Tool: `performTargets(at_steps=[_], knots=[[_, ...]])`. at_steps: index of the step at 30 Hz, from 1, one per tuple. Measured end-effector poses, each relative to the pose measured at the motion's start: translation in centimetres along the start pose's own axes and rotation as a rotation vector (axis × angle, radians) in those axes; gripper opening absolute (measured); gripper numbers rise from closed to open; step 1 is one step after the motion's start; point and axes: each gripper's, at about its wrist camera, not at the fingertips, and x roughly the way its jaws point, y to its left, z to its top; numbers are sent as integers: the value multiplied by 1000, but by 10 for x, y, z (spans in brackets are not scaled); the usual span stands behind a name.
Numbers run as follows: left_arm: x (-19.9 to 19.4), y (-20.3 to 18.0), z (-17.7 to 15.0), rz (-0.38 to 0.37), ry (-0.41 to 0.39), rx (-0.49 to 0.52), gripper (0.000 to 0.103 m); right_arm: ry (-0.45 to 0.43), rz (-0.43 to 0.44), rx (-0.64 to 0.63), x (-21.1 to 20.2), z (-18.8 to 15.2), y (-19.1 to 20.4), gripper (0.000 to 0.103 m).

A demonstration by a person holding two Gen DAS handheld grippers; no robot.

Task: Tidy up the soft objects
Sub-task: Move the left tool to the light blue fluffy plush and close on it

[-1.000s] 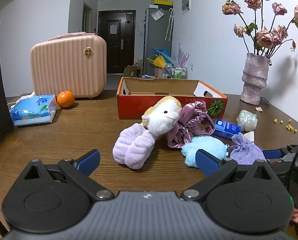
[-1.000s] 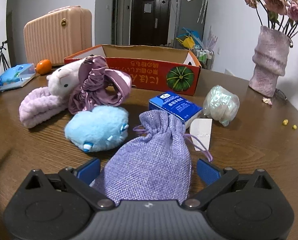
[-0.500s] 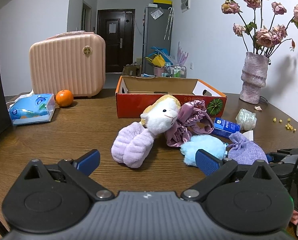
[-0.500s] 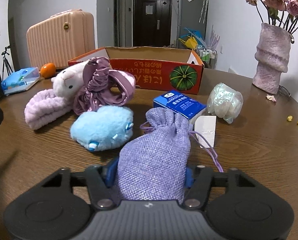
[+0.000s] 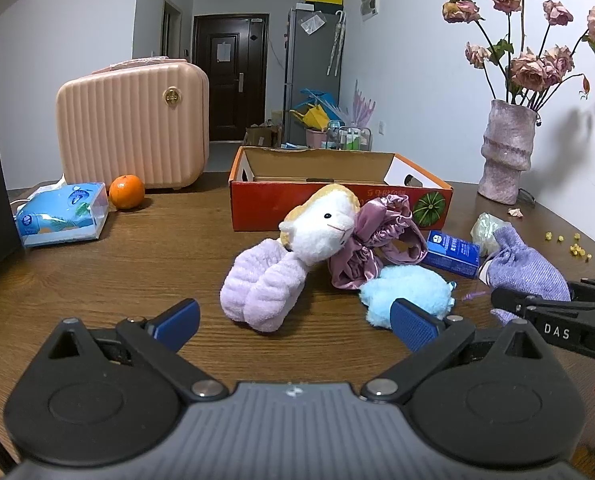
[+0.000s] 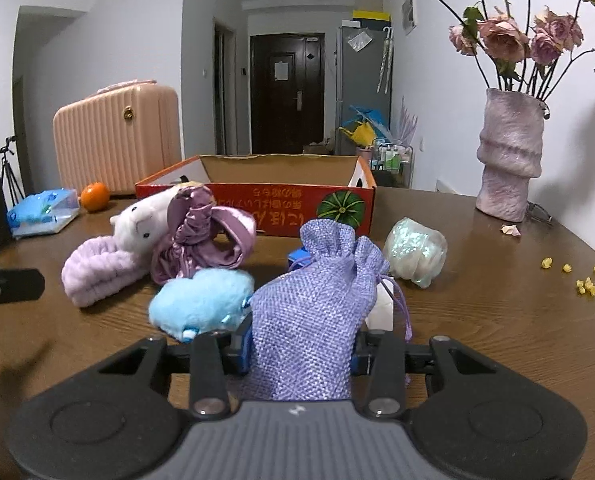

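A purple burlap drawstring pouch point(image 6: 317, 300) stands tilted between the fingers of my right gripper point(image 6: 301, 350). The jaws are closing and both pads press its lower half. From the left wrist view the pouch point(image 5: 529, 268) sits at the far right, raised a little off the table. On the table lie a light blue plush point(image 6: 201, 300), a lavender fuzzy headband point(image 5: 261, 284), a white lamb plush point(image 5: 321, 224) and a satin purple bonnet point(image 5: 377, 236). Behind them stands an open red cardboard box point(image 5: 257, 208). My left gripper point(image 5: 295, 320) hangs open over the bare near table, short of the headband.
A pink suitcase point(image 5: 133, 128), an orange point(image 5: 126, 192) and a tissue pack point(image 5: 61, 218) stand at the back left. A small blue carton point(image 5: 451, 252), an iridescent wrapped bundle point(image 6: 415, 252) and a white card point(image 6: 381, 312) lie near the pouch. A vase of dried roses point(image 6: 511, 156) and yellow crumbs point(image 6: 585, 284) are on the right.
The right gripper's jaws have closed from wide open onto the purple pouch, and the pouch has risen and tipped slightly. The left gripper has not moved.
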Motion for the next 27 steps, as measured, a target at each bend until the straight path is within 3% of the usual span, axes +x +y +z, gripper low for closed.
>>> performTargets(at_steps=[12, 27], knots=[[13, -5, -1, -14, 42, -3, 103, -59, -1, 31, -8, 3, -7, 40], [53, -63, 9, -59, 105, 83, 103, -106, -22, 72, -4, 7, -33, 40]])
